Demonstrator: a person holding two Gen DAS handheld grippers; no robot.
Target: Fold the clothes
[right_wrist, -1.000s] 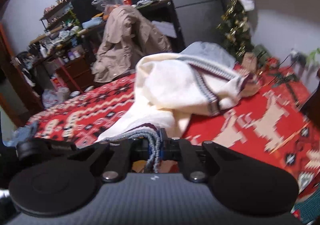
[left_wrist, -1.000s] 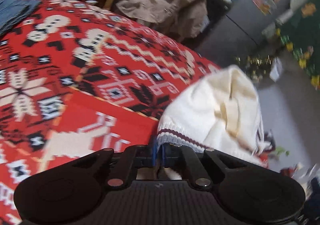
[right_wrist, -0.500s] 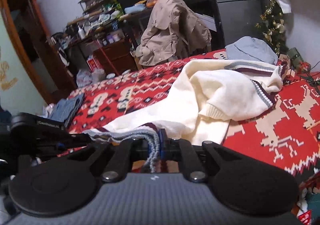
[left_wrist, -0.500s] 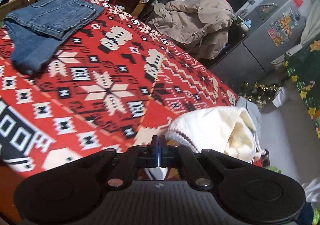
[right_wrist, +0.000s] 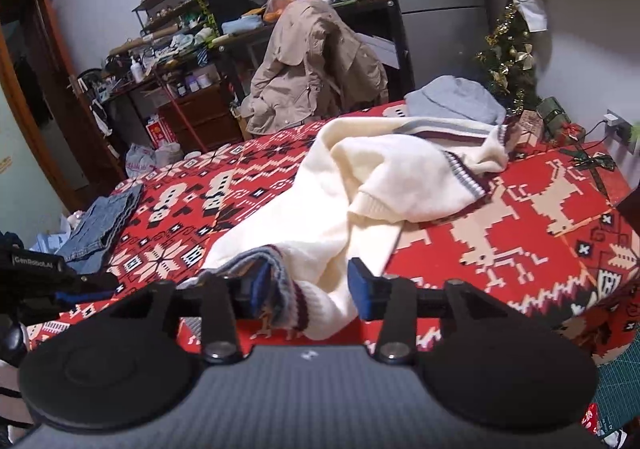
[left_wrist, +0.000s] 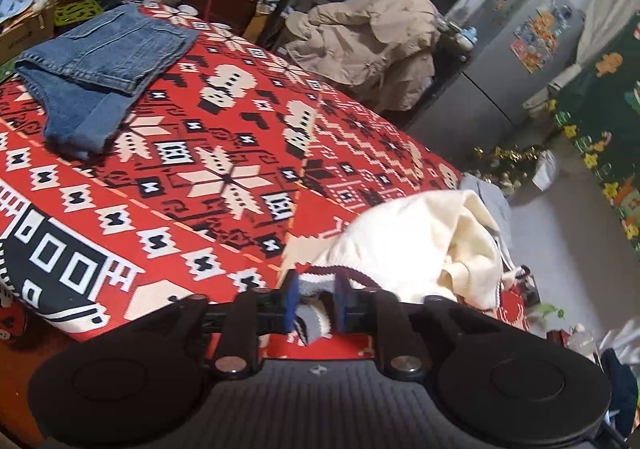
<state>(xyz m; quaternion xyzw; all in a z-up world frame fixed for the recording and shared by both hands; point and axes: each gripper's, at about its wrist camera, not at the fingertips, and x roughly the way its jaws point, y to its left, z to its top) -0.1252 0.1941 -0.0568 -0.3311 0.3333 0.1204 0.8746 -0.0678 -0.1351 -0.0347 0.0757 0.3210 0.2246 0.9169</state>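
Cream knit: the sweater [right_wrist: 360, 185] lies crumpled across the middle and far right of the red patterned blanket [right_wrist: 540, 217]; its striped hem [right_wrist: 296, 297] trails to the near edge, between both tools.
Left gripper [left_wrist: 316, 299]: jaws opening, a narrow gap, with the grey-and-maroon hem [left_wrist: 314, 287] loose between the blue pads and no longer pinched.
Right gripper [right_wrist: 308, 289]: jaws opening, about half wide; the hem sags in the gap, resting against the left pad and clear of the right one.
Folded already: denim jeans [left_wrist: 100, 65] lie at the far left of the blanket, well apart from the sweater.
Other garments: a grey one [right_wrist: 456, 99] sits at the far right corner; a beige jacket [right_wrist: 316, 69] hangs beyond the blanket.
Step in hand: judged to be letting go of the hem after drawing it to the near edge.
Doing it well: open fully and back straight off, so no pad drags the hem; the heap probably still needs spreading flat before a fold.
Change since a second ago: both grippers then clamped the hem and the body hung bunched in the air; now it rests lower and longer on the blanket, and the jeans have come into the left view.
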